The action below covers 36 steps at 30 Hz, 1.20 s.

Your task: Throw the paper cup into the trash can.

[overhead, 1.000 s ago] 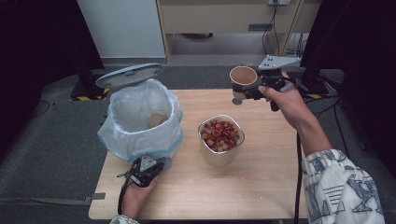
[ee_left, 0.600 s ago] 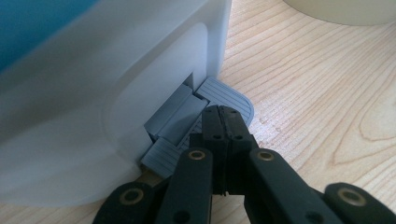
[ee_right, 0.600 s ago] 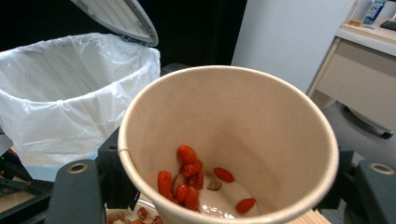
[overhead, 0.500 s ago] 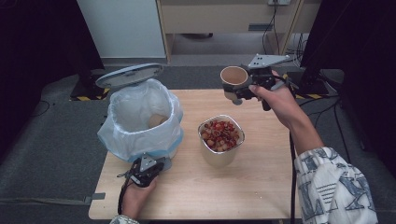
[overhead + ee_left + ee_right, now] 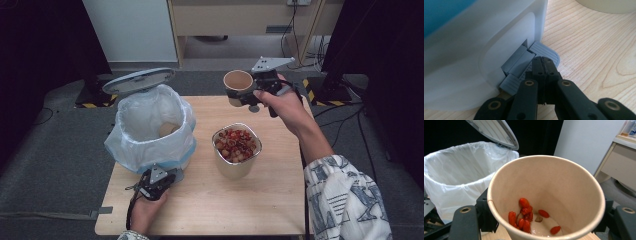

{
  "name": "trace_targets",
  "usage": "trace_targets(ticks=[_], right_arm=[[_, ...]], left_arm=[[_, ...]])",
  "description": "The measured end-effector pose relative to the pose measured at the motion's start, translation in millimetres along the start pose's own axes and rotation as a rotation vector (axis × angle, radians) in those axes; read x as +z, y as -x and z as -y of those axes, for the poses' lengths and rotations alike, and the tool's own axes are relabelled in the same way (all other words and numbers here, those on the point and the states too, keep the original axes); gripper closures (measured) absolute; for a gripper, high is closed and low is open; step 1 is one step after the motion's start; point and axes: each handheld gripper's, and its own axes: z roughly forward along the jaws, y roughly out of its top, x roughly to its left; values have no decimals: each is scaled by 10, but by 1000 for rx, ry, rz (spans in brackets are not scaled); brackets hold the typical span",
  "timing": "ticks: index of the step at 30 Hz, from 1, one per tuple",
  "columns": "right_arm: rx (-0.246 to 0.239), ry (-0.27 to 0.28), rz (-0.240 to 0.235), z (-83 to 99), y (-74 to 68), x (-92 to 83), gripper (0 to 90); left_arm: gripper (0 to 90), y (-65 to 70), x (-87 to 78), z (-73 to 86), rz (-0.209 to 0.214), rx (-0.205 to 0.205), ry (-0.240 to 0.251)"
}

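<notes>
A white pedal bin (image 5: 150, 145) with a plastic liner stands at the table's left, its lid (image 5: 139, 80) raised. My left gripper (image 5: 170, 176) is shut, and its closed tips (image 5: 544, 60) press down on the grey foot pedal (image 5: 549, 51) at the bin's base. My right gripper (image 5: 240, 96) is shut on a brown paper cup (image 5: 237, 82), held upright in the air over the table's far edge. In the right gripper view the cup (image 5: 564, 182) holds a few red berries (image 5: 524, 215) at the bottom, with the bin's liner (image 5: 456, 170) behind it.
A cream tub (image 5: 235, 167) full of red berries and pale nuts stands mid-table, between the bin and my right arm. A brown cup-like thing (image 5: 167, 129) lies inside the bin. A wooden cabinet (image 5: 235, 15) stands beyond the table.
My right hand has carried the paper cup leftward along the far edge, closer to the bin. The left gripper has stayed on the pedal and the lid has stayed up.
</notes>
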Motion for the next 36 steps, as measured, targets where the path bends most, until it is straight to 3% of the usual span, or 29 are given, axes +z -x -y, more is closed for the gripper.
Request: trace_targets(ticks=[17, 36], right_arm=[[1, 6, -55, -180, -241, 323, 283], [20, 9, -90, -237, -370, 489, 282]], left_arm=[[889, -1, 1, 1, 0, -1, 1], [889, -4, 1, 2, 2, -2, 1]])
